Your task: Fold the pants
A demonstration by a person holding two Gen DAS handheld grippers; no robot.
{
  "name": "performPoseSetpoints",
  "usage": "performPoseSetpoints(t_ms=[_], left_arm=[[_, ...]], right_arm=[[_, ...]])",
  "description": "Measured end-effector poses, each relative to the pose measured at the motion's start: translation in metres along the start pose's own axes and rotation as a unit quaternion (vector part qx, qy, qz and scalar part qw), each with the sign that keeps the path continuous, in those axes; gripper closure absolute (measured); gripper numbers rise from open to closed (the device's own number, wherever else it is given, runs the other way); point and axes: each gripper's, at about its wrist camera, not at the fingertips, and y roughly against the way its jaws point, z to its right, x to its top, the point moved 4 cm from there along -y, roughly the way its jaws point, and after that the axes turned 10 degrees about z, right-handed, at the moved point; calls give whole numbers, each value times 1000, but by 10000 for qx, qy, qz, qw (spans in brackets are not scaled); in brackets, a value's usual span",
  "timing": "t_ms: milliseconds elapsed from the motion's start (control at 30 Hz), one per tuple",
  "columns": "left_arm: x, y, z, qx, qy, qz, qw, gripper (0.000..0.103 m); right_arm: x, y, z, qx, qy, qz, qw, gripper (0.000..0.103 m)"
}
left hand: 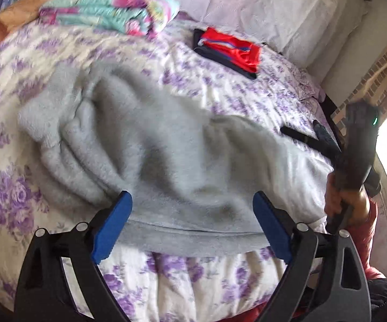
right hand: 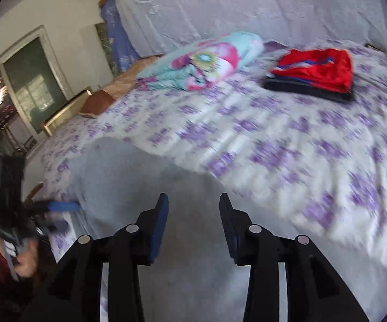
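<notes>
Grey fleece pants [left hand: 166, 139] lie rumpled on the floral bedspread [left hand: 13, 196], with their straight hem toward me. My left gripper [left hand: 192, 197] stands wide open over that hem; the cloth lies between and under its blue pads [left hand: 112, 225] and is not pinched. In the right wrist view, blurred, my right gripper [right hand: 193, 196] hovers over the grey pants [right hand: 145, 177] with its jaws partly apart and nothing clamped. The left gripper [right hand: 61, 206] shows at that view's left edge. The right gripper [left hand: 311, 139] and the hand [left hand: 349, 204] holding it appear at the right of the left wrist view.
A folded stack of red and dark clothes [left hand: 228, 51] [right hand: 314, 77] sits further back on the bed. A folded turquoise-and-pink blanket [left hand: 112, 10] [right hand: 201, 64] lies near the headboard side. White cloth [right hand: 247, 5] hangs behind the bed. A window [right hand: 26, 80] is at the left.
</notes>
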Motion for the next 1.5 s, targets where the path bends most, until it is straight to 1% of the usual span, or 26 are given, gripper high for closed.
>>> performPoseSetpoints(t_ms=[100, 200, 267, 333, 400, 500, 533, 600, 633, 667, 733, 767, 800, 867, 933, 1033, 1067, 1100, 1167, 1200, 1267, 1300, 1367, 1400, 1433, 1500], left_arm=[[-7, -14, 24, 90, -467, -142, 9988, 11], [-22, -52, 22, 462, -594, -575, 9955, 10], [-26, -55, 21, 531, -643, -458, 9955, 10], [-25, -45, 25, 539, -669, -334, 9957, 10], [-21, -35, 22, 421, -448, -264, 9978, 10], [-14, -26, 23, 237, -277, -224, 9991, 10], [-14, -25, 25, 202, -288, -194, 9992, 9], [-18, -30, 31, 170, -357, -256, 9989, 8], [-23, -39, 32, 171, -386, -394, 9983, 7], [-26, -47, 34, 215, -414, -486, 9977, 7], [-33, -54, 36, 512, -562, -443, 9961, 7], [-34, -51, 39, 573, -622, -400, 9956, 7], [-32, -46, 46, 544, -679, -354, 9956, 7], [-27, -37, 59, 202, -628, -311, 9973, 7], [-19, -30, 76, 36, -750, -162, 9970, 7], [-12, -41, 96, 141, -1049, -23, 9944, 6], [-12, -51, 99, 127, -1087, -102, 9939, 5], [-18, -71, 99, 139, -1121, -371, 9929, 5], [-34, -103, 87, 433, -1018, -845, 9903, 5], [-38, -102, 90, 530, -1210, -568, 9896, 5], [-43, -92, 102, 752, -1603, -406, 9834, 5], [-43, -88, 105, 697, -1584, -368, 9842, 5], [-38, -78, 109, 276, -1354, -257, 9901, 5], [-34, -72, 113, -59, -1172, -194, 9929, 5], [-34, -71, 115, -212, -1106, -174, 9935, 5], [-37, -80, 121, -292, -1102, -235, 9932, 5]], right_arm=[[-29, -22, 20, -296, 144, -568, 9978, 57], [-30, -24, 27, -128, -145, -402, 9990, 56], [-25, -2, 29, -21, -613, -29, 9981, 51], [-31, 25, 29, -63, -760, 334, 9965, 48], [-42, 60, 31, -288, -662, 613, 9955, 45], [-65, 108, 51, -937, -648, 813, 9902, 37], [-72, 118, 63, -1109, -754, 821, 9876, 35], [-97, 128, 99, -1478, -1124, 543, 9811, 35], [-113, 126, 115, -1247, -1375, 378, 9819, 43], [-116, 133, 119, -1121, -1363, 602, 9825, 46], [-118, 148, 114, -1247, -1494, 761, 9779, 43], [-116, 160, 108, -1169, -1603, 953, 9755, 36], [-113, 168, 104, -1059, -1605, 1089, 9753, 35], [-106, 183, 98, -1041, -1523, 1189, 9756, 35], [-104, 191, 98, -1079, -1508, 1314, 9738, 26], [-121, 177, 123, -1463, -1594, 919, 9720, 23], [-128, 170, 129, -1382, -1684, 841, 9724, 23], [-130, 169, 130, -1307, -1661, 1018, 9721, 22], [-126, 174, 126, -1300, -1733, 1004, 9711, 22], [-124, 179, 125, -1187, -1831, 1080, 9699, 22], [-124, 194, 123, -801, -2160, 1130, 9665, 22], [-127, 200, 124, -760, -2272, 1088, 9648, 22], [-136, 217, 134, -894, -2613, 1009, 9558, 22], [-142, 224, 140, -919, -2818, 1013, 9497, 22], [-148, 229, 147, -905, -3054, 1033, 9423, 22], [-159, 236, 161, -818, -3553, 1146, 9241, 22]])
